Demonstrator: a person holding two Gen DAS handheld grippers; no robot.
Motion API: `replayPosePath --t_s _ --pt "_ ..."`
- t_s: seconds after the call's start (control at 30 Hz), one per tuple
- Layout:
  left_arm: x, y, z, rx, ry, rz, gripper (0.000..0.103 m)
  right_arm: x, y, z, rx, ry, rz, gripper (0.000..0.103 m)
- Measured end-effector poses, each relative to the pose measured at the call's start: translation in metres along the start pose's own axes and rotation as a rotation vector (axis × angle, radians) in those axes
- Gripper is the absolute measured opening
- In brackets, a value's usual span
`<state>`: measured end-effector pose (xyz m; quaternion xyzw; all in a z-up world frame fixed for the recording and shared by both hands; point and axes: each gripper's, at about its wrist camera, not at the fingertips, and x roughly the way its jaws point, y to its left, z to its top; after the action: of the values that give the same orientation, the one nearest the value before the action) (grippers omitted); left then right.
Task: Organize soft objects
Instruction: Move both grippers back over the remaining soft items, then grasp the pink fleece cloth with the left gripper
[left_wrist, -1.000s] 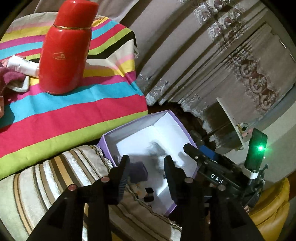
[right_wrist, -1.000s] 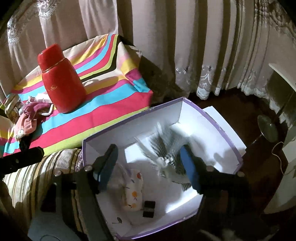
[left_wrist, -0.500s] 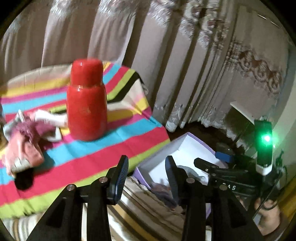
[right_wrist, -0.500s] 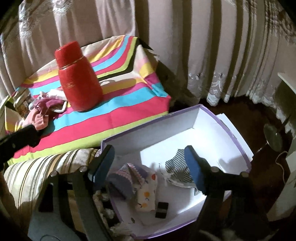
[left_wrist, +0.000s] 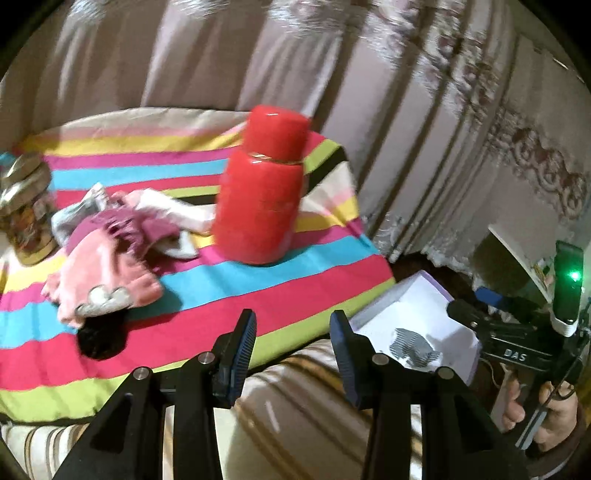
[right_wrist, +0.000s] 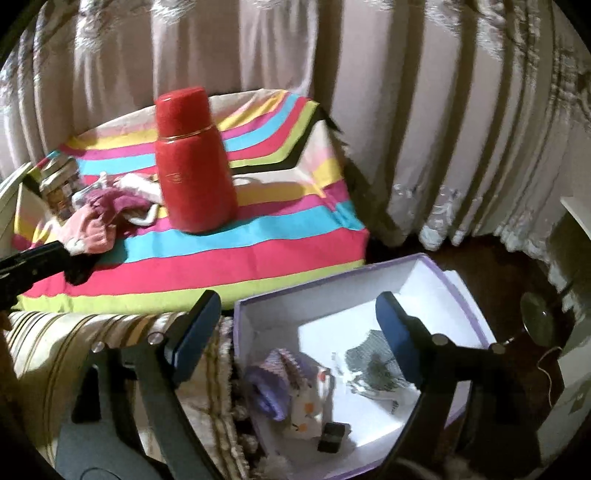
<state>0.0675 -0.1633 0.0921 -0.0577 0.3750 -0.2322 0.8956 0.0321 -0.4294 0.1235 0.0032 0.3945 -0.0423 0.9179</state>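
The limp pink knitted garment (left_wrist: 107, 273) is best pinched at a bunched fold; the left gripper (left_wrist: 291, 347) is part-open and empty, and the right gripper (right_wrist: 295, 332), also empty, is opening.

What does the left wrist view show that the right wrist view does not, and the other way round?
Only the left wrist view shows the person's hand holding the right gripper's handle. Only the right wrist view shows the purple knit item and the flower-print cloth inside the box. Both show the red flask, the pink clothes and the grey striped cloth.
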Motion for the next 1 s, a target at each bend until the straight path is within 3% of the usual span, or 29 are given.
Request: replayPosePath --t_s 0.4,0.87,1.0 --pt "-0.015 0.109 -0.003 -0.219 -0.012 0.153 0.043 0.026 0.048 0.010 -0.046 0.060 0.156 0.088" --pt "0.005 0.168 0.006 -0.312 0.034 0.232 0.043 0.060 0.096 0.026 -0.093 0.125 0.252 0.088" --pt "0.020 0.183 0.013 -0.322 0.062 0.264 0.054 0.068 0.104 0.027 -0.092 0.132 0.265 0.088"
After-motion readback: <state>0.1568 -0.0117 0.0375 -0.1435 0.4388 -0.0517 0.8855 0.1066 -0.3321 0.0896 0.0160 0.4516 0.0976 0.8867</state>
